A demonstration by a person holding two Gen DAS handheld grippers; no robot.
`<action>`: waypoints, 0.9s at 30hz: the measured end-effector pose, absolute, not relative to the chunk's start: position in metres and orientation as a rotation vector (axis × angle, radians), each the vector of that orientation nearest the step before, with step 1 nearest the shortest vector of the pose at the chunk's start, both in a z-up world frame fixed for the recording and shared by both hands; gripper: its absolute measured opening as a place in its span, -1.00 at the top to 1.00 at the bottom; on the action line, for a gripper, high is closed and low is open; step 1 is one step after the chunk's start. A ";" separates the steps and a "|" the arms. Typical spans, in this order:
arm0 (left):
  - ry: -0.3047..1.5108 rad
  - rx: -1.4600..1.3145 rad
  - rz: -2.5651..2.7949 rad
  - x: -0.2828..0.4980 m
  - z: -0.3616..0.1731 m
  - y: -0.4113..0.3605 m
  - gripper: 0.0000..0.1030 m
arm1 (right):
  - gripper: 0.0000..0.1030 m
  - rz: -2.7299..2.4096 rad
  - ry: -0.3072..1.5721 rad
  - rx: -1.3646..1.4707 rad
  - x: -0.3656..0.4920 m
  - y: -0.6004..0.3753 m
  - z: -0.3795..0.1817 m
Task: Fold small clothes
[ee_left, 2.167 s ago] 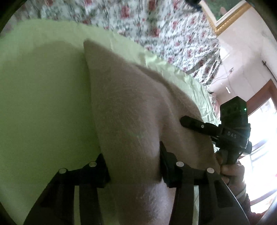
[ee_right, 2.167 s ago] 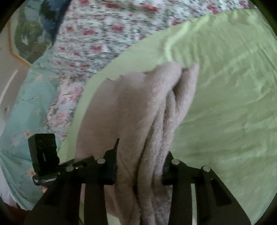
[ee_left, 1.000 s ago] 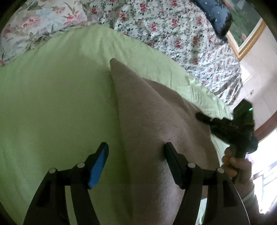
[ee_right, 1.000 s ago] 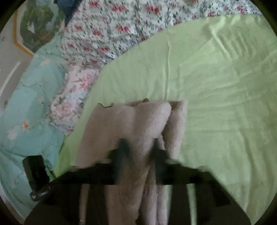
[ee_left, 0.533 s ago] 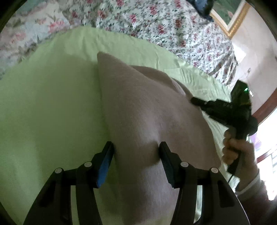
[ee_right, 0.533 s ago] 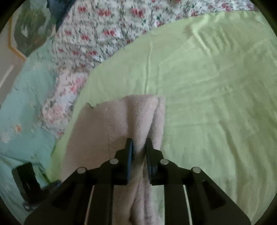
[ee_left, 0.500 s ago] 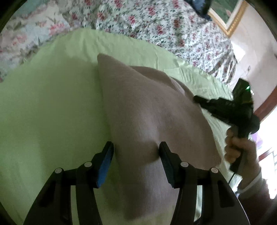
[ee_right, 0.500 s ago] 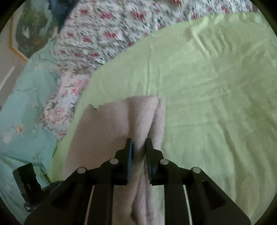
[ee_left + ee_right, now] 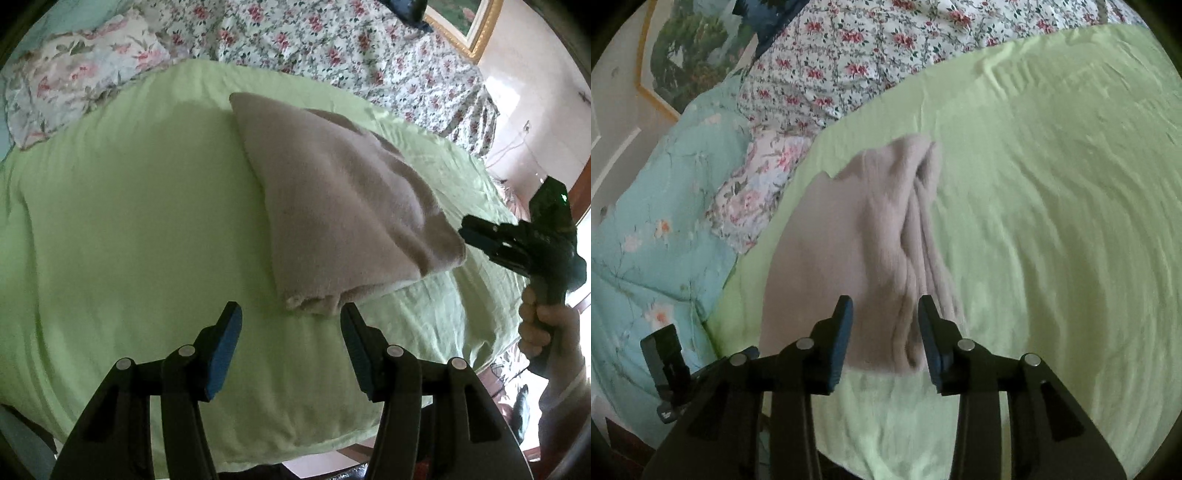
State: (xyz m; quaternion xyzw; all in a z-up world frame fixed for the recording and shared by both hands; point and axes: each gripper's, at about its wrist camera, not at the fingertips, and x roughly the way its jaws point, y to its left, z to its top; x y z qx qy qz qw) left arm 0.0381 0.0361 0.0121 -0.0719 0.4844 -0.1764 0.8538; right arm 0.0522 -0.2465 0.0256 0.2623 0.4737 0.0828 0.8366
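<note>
At the near edge of the bed, both grippers hang clear of the cloth, which fits a fold just laid down. Left gripper (image 9: 290, 332) is spread wide, blue pads showing, nothing between them; it sits just short of the garment's near corner, not touching. Right gripper (image 9: 884, 328) is also parted, jaws either side of the bunched end w/o pinching it, as far as the right wrist view shows; prob. free to smooth or re-grab.

The beige fleece garment (image 9: 332, 206) lies folded on the light-green sheet (image 9: 129, 221), near the bed's right-hand edge in the left wrist view, long axis running away from the near edge. Fabric looks thick, fuzzy, soft; layers stack visibly at the near corner, and the right-side end is lumpy w/ rolled ridges, so the fold isn't flat there. Sheet is thin, smooth, lightly creased.

Further back: a pale floral pillow (image 9: 74, 70), a teal flowered quilt (image 9: 646, 221), and a rose-print cover (image 9: 314, 37) at the far edge.
</note>
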 end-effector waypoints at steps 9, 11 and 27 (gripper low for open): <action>1.040 -0.114 -0.322 0.060 -0.009 0.013 -0.10 | 0.19 0.174 1.021 0.542 0.047 -0.245 0.021; 1.048 -0.126 -0.326 0.062 -0.012 0.009 -0.10 | 0.19 0.185 1.031 0.535 0.050 -0.241 0.017; 0.917 0.235 -0.031 0.043 -0.013 -0.038 0.83 | 0.89 0.177 1.066 0.441 0.062 -0.242 0.009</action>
